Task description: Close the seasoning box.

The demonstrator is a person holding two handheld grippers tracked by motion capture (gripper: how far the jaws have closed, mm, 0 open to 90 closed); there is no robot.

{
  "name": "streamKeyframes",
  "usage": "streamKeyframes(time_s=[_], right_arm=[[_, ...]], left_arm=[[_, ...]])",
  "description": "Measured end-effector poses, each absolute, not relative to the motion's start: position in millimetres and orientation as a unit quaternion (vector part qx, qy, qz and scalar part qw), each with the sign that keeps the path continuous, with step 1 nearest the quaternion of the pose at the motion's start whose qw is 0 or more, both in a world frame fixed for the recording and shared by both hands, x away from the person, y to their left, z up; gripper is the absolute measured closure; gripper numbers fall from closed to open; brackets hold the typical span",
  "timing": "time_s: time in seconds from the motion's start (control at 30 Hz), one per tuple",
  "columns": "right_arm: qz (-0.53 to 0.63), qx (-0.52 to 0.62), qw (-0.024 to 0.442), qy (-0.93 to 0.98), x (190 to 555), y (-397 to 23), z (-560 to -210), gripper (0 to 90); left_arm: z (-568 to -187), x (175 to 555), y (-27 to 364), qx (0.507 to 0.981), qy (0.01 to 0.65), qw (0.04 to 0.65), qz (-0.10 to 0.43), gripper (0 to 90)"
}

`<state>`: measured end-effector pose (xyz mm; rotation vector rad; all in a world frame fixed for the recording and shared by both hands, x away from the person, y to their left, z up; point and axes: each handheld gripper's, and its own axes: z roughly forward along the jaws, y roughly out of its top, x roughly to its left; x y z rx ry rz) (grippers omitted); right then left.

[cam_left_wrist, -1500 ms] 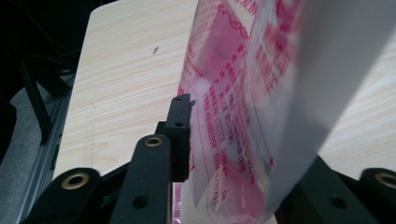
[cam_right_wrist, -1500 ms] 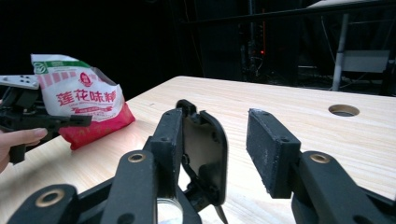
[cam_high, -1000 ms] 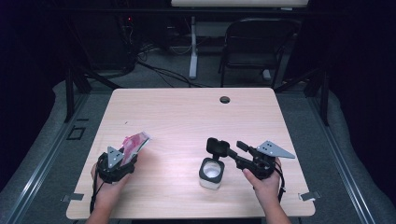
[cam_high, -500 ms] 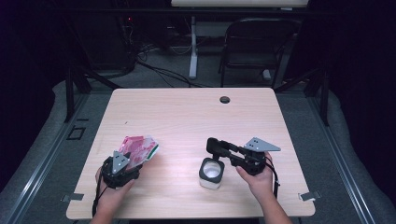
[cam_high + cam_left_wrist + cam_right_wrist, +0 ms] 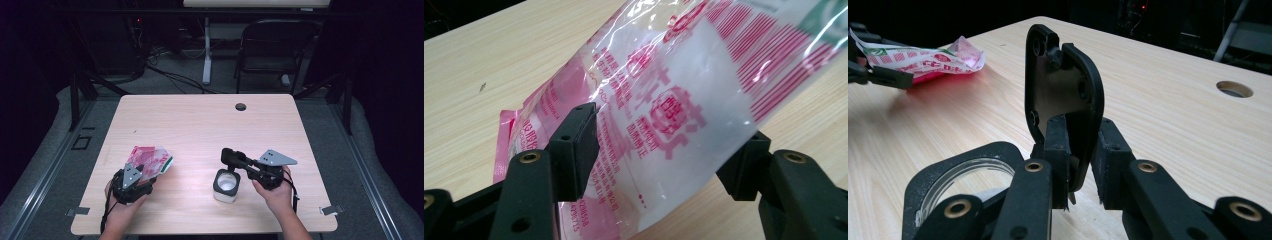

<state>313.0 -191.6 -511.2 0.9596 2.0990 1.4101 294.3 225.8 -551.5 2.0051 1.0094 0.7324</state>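
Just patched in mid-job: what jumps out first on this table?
The pink and white plastic pouch at the table's front left, clamped in the left gripper. At front right, the right gripper has just been closing on the raised black flip lid of a small white-filled container, lid between its jaws.

In the left gripper view, the clear plastic pouch printed in pink and red (image 5: 684, 100) runs past the top and right edges, its small print too blurred to read, and it hides the counter behind it. In the right gripper view, the black hinged lid (image 5: 1063, 85) standing between the right tongs (image 5: 1083, 145) hides the white container's far rim (image 5: 963, 170), whose lower part is cut off below.
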Motion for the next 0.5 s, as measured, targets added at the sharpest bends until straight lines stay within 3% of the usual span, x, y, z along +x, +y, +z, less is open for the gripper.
streamKeyframes(time_s=[0.5], right_arm=[[0.482,0.323,0.263,0.771,298,-183,-509,76.9]], left_arm=[[-545,292,211,0.798,0.368,0.39,0.275,40.5]])
